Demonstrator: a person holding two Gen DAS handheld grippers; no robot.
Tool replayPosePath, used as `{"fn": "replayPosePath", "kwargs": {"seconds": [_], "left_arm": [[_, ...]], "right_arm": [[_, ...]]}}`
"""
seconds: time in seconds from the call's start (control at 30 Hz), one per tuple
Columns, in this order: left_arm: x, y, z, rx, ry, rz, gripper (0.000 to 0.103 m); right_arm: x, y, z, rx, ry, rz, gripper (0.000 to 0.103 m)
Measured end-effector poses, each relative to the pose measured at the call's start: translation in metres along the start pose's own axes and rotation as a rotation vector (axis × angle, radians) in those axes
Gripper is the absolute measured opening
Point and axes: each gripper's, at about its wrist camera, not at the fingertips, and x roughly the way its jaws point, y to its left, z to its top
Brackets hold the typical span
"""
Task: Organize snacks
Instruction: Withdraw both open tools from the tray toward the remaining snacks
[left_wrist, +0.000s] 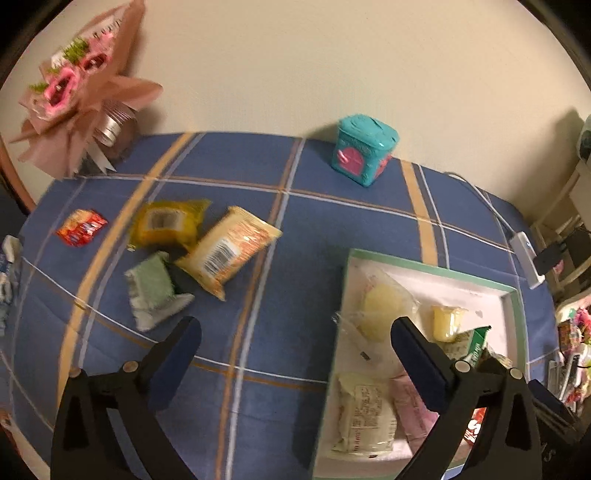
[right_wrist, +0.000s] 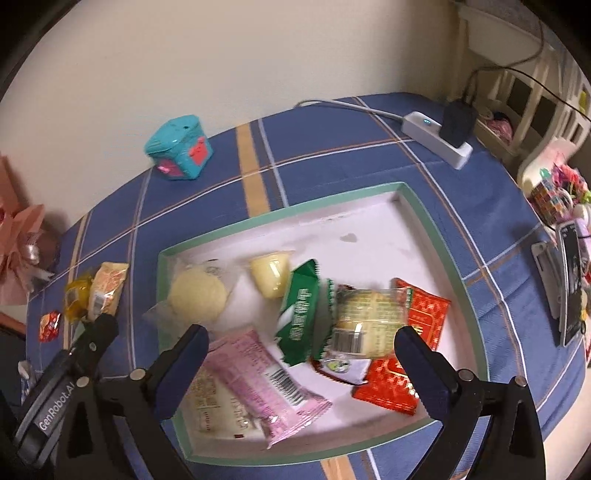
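Both tools empty, jaws spread wide. Our left tool hangs over the blue plaid counter, between the loose snacks and the tray; our right tool hovers over the tray's contents.

Still loose in the left wrist view: grey-green packet at 10 o'clock from the left tool and nearest it, orange barcode packet at 11 touching it, yellow packet behind, small red packet far out at 10.

Tray already holds a round bun, a jelly cup, a green packet, a pink packet, a red packet and others.

We judge the next pick is the grey-green packet. It lies partly under the orange one, so come in low from the free side, close across the middle, not the crimped end, lift clear before swinging to 3 o'clock. Drop it in the tray's bare back corner. Keep the right tool out of the way. Teal toy box at 1 o'clock stays untouched.
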Motion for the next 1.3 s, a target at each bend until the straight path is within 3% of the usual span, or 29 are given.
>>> {"fn": "replayPosePath", "kwargs": {"seconds": [0.2,0.3,0.57,0.87,1.3], "left_arm": [[-0.026,0.023,0.008,-0.044,-0.031,0.005,0.102],[-0.029,0.036,0.008,-0.079,-0.009,-0.019,0.102],[-0.043,0.069,0.006,-0.149,0.01,0.015,0.102],[-0.052,0.097,0.001,-0.164,-0.002,0.062,0.102],[-0.048,0.124,0.013,-0.186,-0.046,0.048,0.102]], "right_arm": [[-0.011,0.021,-0.006,-0.052,-0.003,0.037,0.102],[-0.016,0.035,-0.012,-0.09,-0.002,0.045,0.102],[-0.027,0.055,-0.025,-0.113,0.021,0.086,0.096],[-0.039,0.068,-0.032,-0.127,0.02,0.121,0.096],[-0.037,0.089,-0.03,-0.109,-0.022,0.212,0.099]]}}
